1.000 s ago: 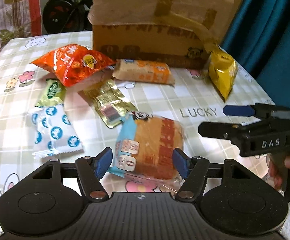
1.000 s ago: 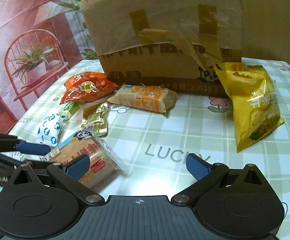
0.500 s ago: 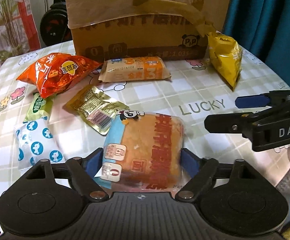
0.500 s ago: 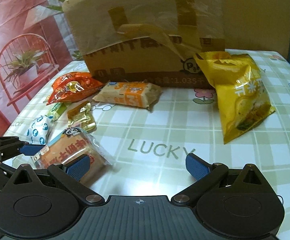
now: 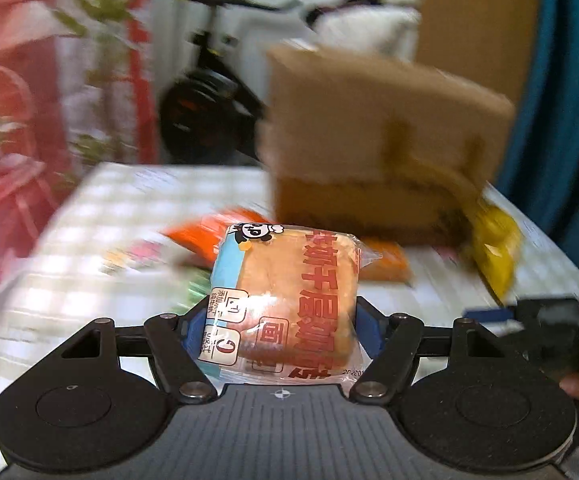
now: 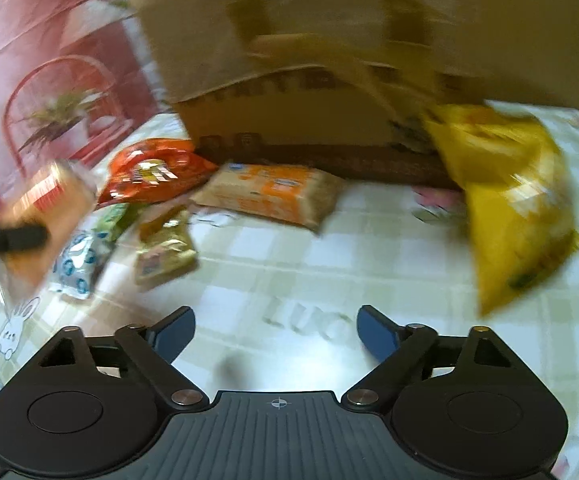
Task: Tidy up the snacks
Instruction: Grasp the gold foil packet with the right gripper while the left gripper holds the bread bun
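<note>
Right gripper (image 6: 276, 332), fingers (image 6: 175, 330) closing on nothing, above the checked worktop (image 6: 369, 264). Far: cardboard box (image 6: 329, 60). Right: yellow bag (image 6: 517, 204). Centre: orange packet (image 6: 273, 194). Left: blurred bread pack (image 6: 45, 216) held off the worktop.

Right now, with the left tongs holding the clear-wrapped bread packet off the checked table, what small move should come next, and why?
Probably carry the clear-wrapped bread packet on toward the brown cardboard box behind the snacks. The left tongs have both blue pads pressed on its sides and it hangs clear of the checked tablecloth. The right tongs are closing on nothing, so they play no part yet.
</note>
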Motion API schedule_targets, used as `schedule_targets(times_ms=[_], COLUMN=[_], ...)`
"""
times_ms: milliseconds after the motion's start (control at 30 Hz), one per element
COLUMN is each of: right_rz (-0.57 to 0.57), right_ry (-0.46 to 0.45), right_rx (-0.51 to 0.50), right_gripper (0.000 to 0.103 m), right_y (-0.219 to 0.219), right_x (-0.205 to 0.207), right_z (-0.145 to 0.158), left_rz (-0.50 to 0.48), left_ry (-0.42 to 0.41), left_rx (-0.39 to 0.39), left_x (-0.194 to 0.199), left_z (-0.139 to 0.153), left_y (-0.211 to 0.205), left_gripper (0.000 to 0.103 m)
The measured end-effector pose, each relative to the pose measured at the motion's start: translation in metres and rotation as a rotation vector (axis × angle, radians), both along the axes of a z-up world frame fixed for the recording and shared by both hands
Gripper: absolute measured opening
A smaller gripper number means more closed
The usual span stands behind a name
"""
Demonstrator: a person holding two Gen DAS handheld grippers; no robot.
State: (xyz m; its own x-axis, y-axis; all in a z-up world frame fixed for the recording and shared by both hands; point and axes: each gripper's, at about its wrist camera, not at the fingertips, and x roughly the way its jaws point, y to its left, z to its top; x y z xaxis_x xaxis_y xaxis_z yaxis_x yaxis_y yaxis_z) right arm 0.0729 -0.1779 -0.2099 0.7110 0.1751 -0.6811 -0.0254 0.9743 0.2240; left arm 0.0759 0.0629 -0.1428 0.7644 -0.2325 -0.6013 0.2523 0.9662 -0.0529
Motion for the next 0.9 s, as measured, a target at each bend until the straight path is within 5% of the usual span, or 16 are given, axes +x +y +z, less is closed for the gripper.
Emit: schedule_targets(times_ms=[300,600,767,900], right_rz=[0.184,0.217,0.270,0.283], right_ry=[-0.021,0.007,-0.007,-0.004], right_rx=[-0.054,-0.150,-0.270,-0.252], right_gripper=[0.078,0.074,0.057,0.049], right_y=[0.069,0.113,0.128,0.124], right_x=[0.073,0.113,0.104,0.094], right_z=[0.004,-0.006,-0.009,-0.006], left_rz=[0.260,0.301,0.304,0.291], left_ry=[-0.032,-0.017,-0.011,-0.004], left_rx=[-0.069,-0.099,-0.107,-0.108], left_x=[0.015,0.017,0.016,0.015], left_z=[0.010,0.004,-0.002,-0.002], left_y=[0.062,0.075,0.078,0.075], left_gripper=[0.073,0.074,0.074,0.074])
